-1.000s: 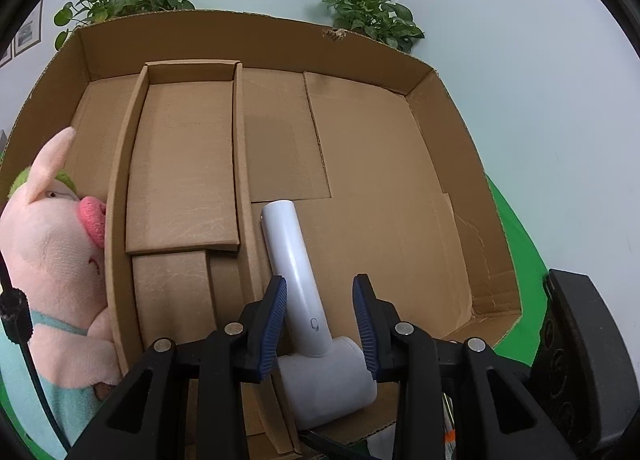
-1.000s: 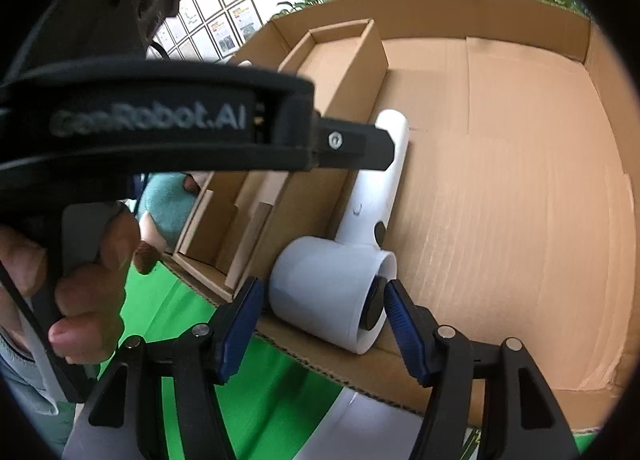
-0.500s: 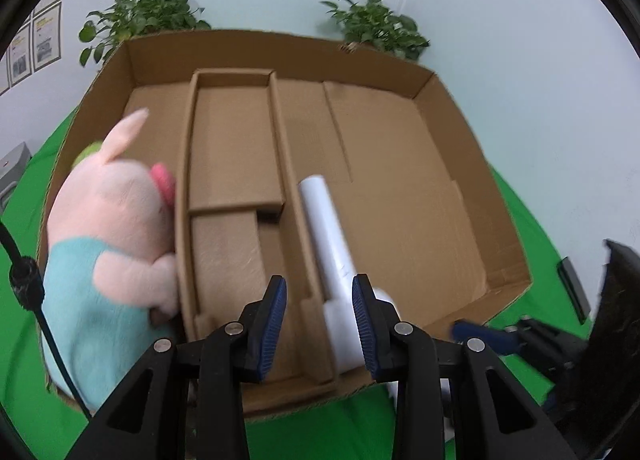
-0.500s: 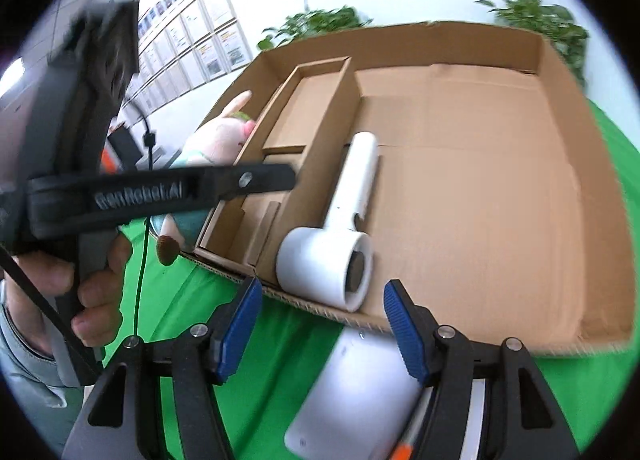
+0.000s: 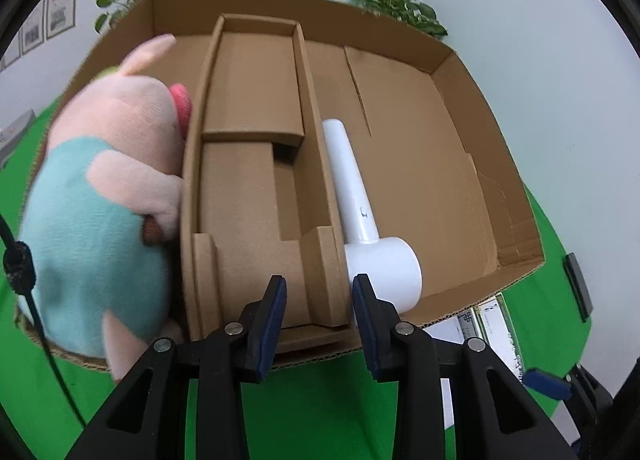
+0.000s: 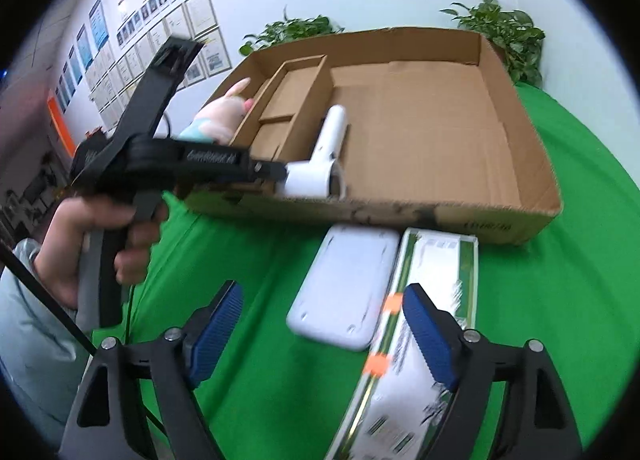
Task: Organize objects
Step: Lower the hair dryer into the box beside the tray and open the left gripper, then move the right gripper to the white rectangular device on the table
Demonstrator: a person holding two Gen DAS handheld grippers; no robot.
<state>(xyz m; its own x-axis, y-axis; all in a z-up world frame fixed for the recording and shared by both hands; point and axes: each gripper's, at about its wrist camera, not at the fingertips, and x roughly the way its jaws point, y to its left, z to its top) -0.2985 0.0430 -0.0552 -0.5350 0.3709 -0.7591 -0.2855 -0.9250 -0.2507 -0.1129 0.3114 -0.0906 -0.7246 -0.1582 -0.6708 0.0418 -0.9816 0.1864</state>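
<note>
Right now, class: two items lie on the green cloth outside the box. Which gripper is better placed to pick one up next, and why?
The right. The right gripper hangs over the white pad and long packet, jaws opening, nothing between them. The left gripper faces into the box.

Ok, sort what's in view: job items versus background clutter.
Job:
box
hair dryer
plush pig
white pad
green carton

Background:
plants
wall frames
green cloth
</note>
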